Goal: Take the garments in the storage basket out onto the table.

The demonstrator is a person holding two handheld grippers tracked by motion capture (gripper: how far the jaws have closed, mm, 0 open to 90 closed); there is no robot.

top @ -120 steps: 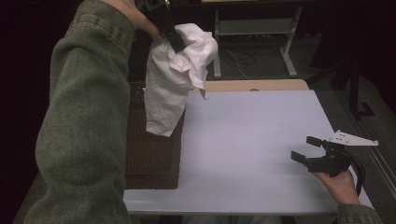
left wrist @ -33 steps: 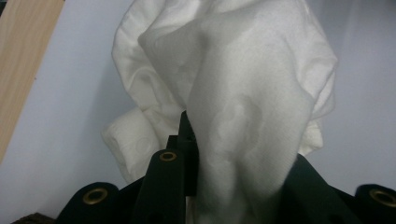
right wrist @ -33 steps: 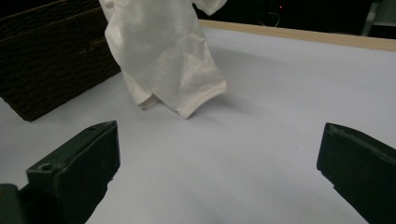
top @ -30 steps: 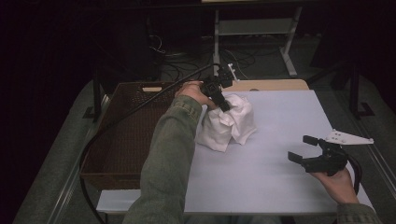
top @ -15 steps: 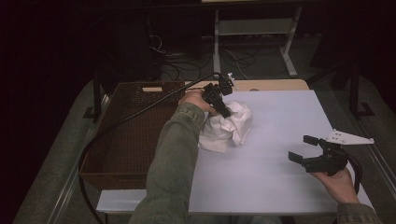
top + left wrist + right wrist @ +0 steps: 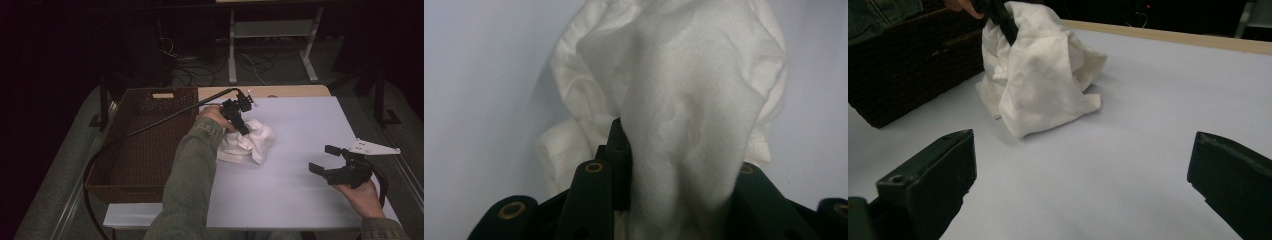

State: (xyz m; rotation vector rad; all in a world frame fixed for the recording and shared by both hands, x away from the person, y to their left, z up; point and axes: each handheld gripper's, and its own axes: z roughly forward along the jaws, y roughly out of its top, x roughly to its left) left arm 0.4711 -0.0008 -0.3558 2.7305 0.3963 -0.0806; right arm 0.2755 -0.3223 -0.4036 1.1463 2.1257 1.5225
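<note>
White tabletop (image 6: 310, 190) is spread across the scene, with the brown wicker basket (image 6: 145, 150) set against its left edge. On the sheet, just beside the basket's right wall, the white cloth (image 6: 247, 142) is piled in a crumpled heap; from the right gripper view it (image 6: 1040, 70) is seen slumped on the surface with no clear long axis, its folds rising to a peak.

At that peak the left gripper (image 6: 239, 117) is planted, pointing down into the heap. Its jaws have just been opening, and in the left gripper view the fabric (image 6: 694, 120) is draped between and over them, so a release looks to be under way; whether the pads still pinch cannot be told.

Well apart, near the table's right front, the right gripper (image 6: 326, 159) is held level with its jaws wide and nothing between them, aimed leftward at the cloth. The left hand is clearly the nearer one.
</note>
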